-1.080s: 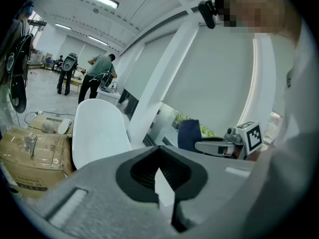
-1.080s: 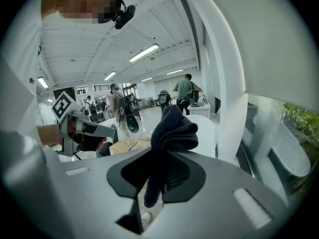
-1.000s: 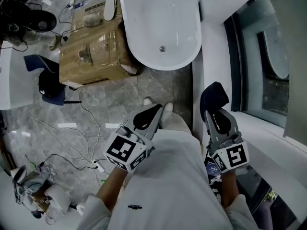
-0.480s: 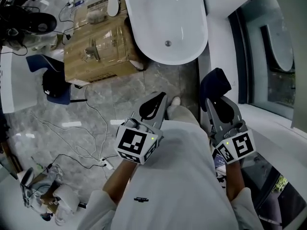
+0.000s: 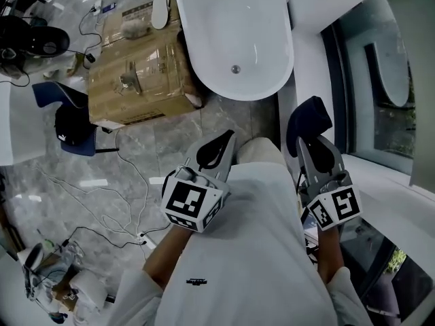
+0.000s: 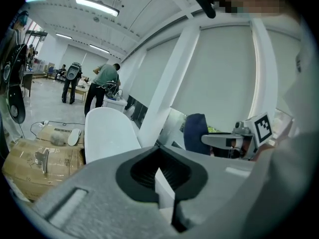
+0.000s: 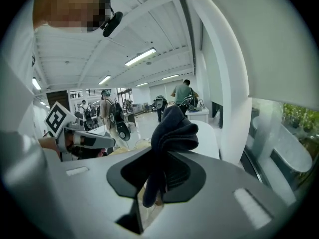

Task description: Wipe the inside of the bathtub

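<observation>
A white oval bathtub (image 5: pixel 234 32) with a drain (image 5: pixel 235 68) stands at the top of the head view, ahead of me. My right gripper (image 5: pixel 309 138) is held close to my body and is shut on a dark navy cloth (image 5: pixel 307 119), which bunches up above the jaws (image 7: pixel 172 131). My left gripper (image 5: pixel 216 151) is shut with nothing in it, also near my torso; its own view shows the bathtub (image 6: pixel 107 133) beyond the jaws. Both grippers are well short of the tub.
A cardboard box (image 5: pixel 136 77) sits left of the tub. Cables (image 5: pixel 102 209) trail across the grey marble floor. A dark bag (image 5: pixel 71 124) lies at left. A white ledge and window (image 5: pixel 367 94) run along the right. People stand far off (image 6: pixel 102 86).
I have stepped closer to the tub; it and the box have shifted slightly down in the head view. Both grippers stay shut near my body.
</observation>
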`<move>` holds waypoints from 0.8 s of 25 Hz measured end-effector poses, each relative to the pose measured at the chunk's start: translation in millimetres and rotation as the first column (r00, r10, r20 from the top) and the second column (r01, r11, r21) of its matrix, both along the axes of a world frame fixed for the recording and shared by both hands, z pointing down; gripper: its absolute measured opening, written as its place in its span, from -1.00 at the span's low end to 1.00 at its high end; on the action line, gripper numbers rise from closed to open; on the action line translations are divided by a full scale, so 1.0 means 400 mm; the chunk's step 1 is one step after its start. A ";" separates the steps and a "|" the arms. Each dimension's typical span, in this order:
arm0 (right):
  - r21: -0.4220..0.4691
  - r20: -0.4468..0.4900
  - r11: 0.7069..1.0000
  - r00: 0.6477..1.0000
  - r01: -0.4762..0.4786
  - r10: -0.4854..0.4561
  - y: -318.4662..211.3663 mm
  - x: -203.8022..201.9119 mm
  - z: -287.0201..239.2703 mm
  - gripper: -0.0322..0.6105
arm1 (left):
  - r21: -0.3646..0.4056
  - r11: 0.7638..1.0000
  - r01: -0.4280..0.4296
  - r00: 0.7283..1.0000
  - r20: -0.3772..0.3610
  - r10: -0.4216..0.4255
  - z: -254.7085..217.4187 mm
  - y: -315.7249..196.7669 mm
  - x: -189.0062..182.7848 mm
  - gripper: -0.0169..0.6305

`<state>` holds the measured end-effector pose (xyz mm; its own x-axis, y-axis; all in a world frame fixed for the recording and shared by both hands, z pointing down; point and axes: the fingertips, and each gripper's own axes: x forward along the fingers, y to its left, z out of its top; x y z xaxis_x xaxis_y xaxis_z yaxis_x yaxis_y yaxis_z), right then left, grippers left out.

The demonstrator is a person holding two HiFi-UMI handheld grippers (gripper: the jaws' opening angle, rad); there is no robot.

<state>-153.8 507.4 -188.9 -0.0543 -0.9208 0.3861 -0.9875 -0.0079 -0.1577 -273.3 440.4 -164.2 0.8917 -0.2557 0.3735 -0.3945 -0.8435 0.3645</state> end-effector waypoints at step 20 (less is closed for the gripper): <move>-0.035 -0.059 0.986 0.985 0.162 -0.163 -0.494 0.594 0.110 -0.72 | -0.067 0.994 0.090 0.992 0.098 -0.083 0.106 -0.363 0.542 -0.94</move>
